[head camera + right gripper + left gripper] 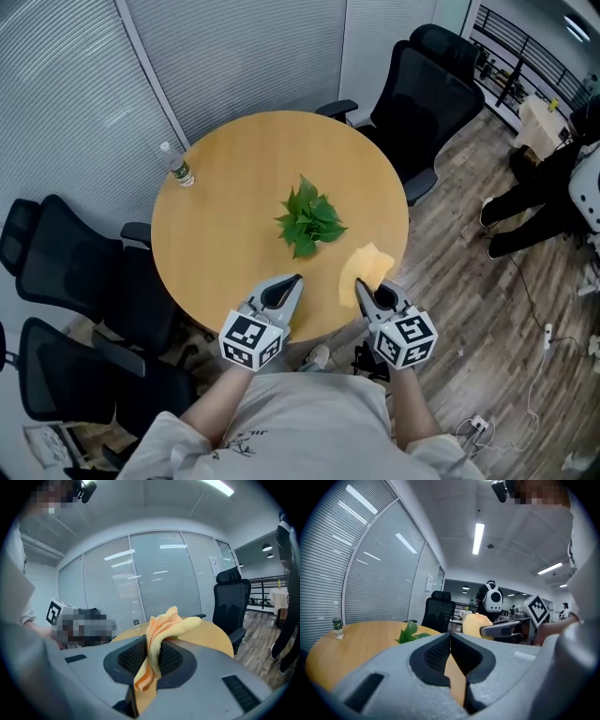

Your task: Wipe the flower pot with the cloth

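Two grippers near table (216,234) edge | right gripper (359,286) clamps the cloth (367,270) | left gripper (297,278) closed, empty | best: bring cloth low under the plant (309,220) leaves, pressing lightly

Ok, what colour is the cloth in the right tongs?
Pale yellow-orange. The cloth shows best in the right gripper view.
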### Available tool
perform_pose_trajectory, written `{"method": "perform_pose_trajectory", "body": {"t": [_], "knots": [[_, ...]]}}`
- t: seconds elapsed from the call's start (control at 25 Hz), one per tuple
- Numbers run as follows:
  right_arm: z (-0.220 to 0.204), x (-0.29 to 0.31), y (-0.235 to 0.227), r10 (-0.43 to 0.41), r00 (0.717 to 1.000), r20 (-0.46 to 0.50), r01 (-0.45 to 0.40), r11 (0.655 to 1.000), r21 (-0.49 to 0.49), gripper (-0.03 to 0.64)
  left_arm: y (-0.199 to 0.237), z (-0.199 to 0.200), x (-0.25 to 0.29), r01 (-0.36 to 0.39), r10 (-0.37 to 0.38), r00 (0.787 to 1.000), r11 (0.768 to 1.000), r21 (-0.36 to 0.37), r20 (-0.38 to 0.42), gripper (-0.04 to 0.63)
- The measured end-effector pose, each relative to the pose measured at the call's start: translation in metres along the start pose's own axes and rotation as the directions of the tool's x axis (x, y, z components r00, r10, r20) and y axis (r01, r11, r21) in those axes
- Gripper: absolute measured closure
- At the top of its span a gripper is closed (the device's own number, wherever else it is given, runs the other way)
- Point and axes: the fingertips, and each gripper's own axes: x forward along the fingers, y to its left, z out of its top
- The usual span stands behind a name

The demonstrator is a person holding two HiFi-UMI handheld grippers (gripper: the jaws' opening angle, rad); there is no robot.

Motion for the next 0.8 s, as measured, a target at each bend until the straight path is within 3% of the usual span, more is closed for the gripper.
{"method": "perform_pose_trajectory", "body": {"t": [0.36,0.8], "knots": [[-0.009,0.022,-0.018,0.003,0.999,-0.041,-0.002,1.000,0.026,0.568,0.026,-0.010,0.014,-0.022,0.021,0.999,0.999,-0.027,-0.031,0.584],[-0.011,0.051,-0.043,-0.078,0.994,-0.071,0.082,0.995,0.052,0.568,0.083,-0.024,0.031,-0.015,0.013,0.996,1.000,-0.019,-0.090,0.584]]}}
